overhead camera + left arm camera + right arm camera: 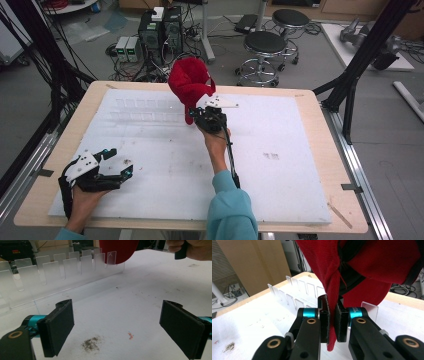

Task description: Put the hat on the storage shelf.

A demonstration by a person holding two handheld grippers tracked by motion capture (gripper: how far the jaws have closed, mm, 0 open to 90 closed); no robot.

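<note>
Table [300, 150] bears a clear slotted rack [50, 270]. Above its end I lift a red cap [189, 80], my right gripper [332, 325] clamped on its fabric, likely to rack it. Left gripper [112, 162] rests wide open, empty.

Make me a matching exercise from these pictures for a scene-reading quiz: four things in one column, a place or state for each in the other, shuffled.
Things:
1. red cap
2. left gripper
3. clear slotted rack
4. right gripper

Places or states:
A. standing on the white board at the far side
B. open, low over the board's near left corner
C. held up off the table, pinched at its edge
D. closed on red fabric

Pairs: 1-C, 2-B, 3-A, 4-D
</note>
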